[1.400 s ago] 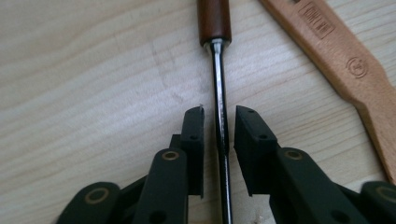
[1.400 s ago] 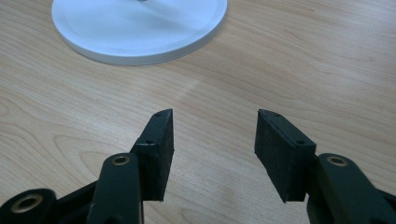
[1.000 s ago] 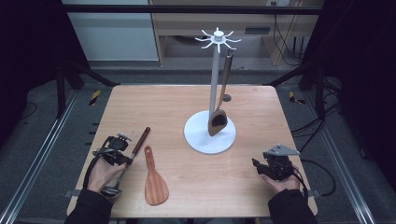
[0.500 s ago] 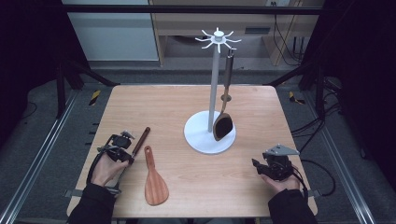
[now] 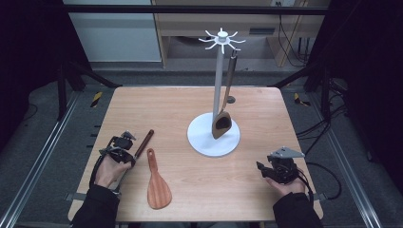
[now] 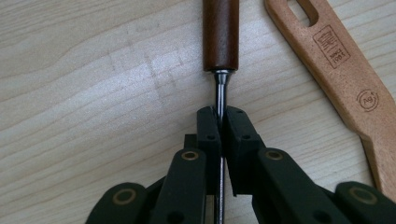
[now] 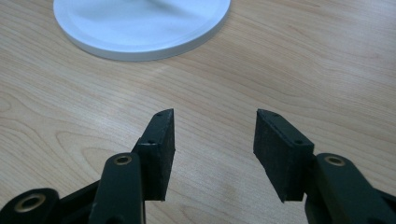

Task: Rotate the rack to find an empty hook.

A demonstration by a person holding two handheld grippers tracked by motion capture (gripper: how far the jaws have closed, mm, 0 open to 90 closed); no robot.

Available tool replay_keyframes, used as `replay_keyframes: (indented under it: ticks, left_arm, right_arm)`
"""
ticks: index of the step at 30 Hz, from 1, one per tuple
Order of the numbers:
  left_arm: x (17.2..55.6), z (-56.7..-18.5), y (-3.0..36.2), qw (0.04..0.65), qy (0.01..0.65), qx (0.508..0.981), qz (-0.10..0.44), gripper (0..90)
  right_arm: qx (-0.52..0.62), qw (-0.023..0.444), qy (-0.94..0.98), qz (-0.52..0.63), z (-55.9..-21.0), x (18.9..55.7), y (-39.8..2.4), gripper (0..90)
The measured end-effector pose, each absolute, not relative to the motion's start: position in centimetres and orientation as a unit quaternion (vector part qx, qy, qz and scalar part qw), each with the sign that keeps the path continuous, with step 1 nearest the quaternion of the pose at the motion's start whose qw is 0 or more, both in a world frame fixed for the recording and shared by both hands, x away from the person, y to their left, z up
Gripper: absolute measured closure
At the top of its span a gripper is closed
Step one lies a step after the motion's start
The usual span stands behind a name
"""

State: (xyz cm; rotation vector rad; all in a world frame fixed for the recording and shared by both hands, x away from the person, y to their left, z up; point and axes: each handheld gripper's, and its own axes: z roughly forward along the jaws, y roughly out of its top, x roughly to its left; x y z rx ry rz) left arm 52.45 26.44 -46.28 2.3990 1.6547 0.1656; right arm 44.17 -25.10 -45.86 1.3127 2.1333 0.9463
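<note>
The left gripper [image 6: 219, 122] has just closed its jaws on the utensil's [image 6: 220, 35] metal shank; the right gripper's [image 7: 214, 135] jaws stand open over the bench [image 7: 303, 60].

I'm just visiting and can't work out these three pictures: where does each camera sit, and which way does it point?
High view: fixed above the person's side, looking forward and down on the table, the white stand and both forearms.
Left gripper view: rides on the left gripper, looking along its black jaws, shut on the metal shaft of the dark-handled utensil; the wooden spatula lies beside it.
Right gripper view: rides on the right gripper, jaws open over bare wood, facing the stand's base.
Shared: the high and left gripper views both show utensil and spatula.
</note>
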Motion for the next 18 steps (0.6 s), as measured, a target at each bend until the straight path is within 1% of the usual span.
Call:
replay_keyframes:
  ticks: [8,18]
  left_arm:
    - [52.3,-46.0,26.7,0.125,0.56,0.817,0.062,85.2]
    - [50.9,-44.0,27.4,0.174,0.545,0.816,0.083,85.4]
  right_arm:
    - [0.479,0.228,0.774,0.344,-45.9,44.2,-25.1,48.5]
    - [0.479,0.229,0.774,0.345,-45.9,44.2,-25.1,48.5]
